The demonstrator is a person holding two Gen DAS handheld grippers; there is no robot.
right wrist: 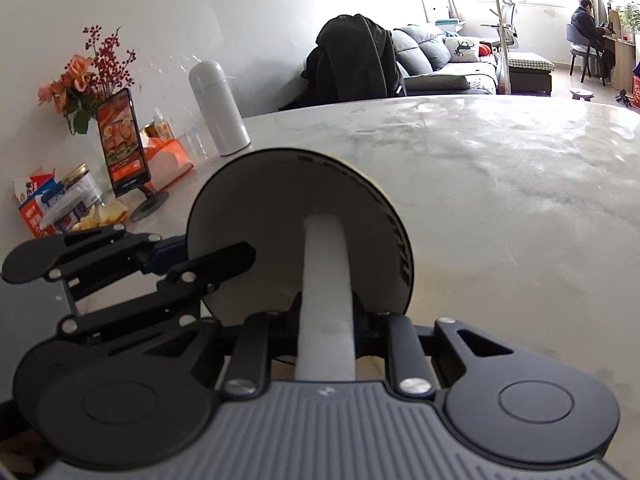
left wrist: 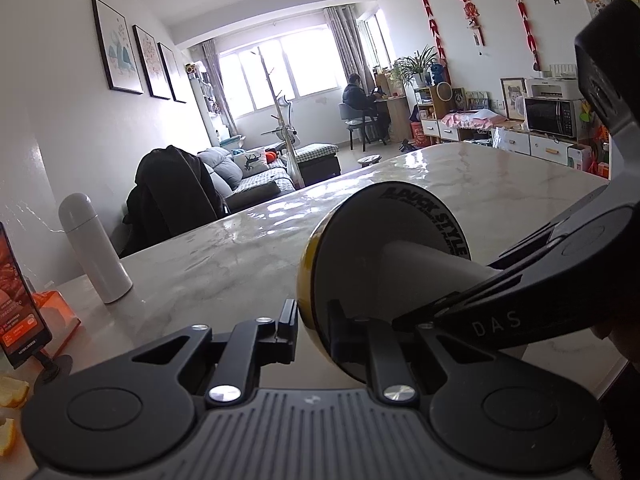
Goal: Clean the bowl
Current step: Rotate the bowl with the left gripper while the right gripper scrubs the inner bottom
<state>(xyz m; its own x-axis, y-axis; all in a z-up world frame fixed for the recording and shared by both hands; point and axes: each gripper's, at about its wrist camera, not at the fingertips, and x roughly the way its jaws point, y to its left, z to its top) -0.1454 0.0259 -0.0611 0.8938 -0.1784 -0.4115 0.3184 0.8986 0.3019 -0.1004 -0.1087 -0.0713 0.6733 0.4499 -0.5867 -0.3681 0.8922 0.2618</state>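
A bowl [left wrist: 360, 248], yellow outside and white inside with black lettering round its rim, is tipped on its side above the marble table [left wrist: 224, 248]. My left gripper [left wrist: 312, 320] is shut on its near rim, one finger outside and one inside. From the right, my right gripper [left wrist: 460, 300] is shut on a white foam strip [left wrist: 420, 256] whose far end lies against the bowl's inside. In the right wrist view the strip [right wrist: 326, 280] runs straight out of the right gripper [right wrist: 326, 308] into the bowl [right wrist: 260, 208], and the left gripper [right wrist: 192, 258] pinches the rim at the left.
A white flask [right wrist: 218, 108], a phone on a stand [right wrist: 124, 144], an orange tissue box [right wrist: 168, 156], flowers [right wrist: 80, 80], snack boxes [right wrist: 40, 208] and orange peel [left wrist: 12, 392] crowd the table's left end. A coat-draped chair [right wrist: 356, 60] stands behind. A person [left wrist: 356, 96] sits far off.
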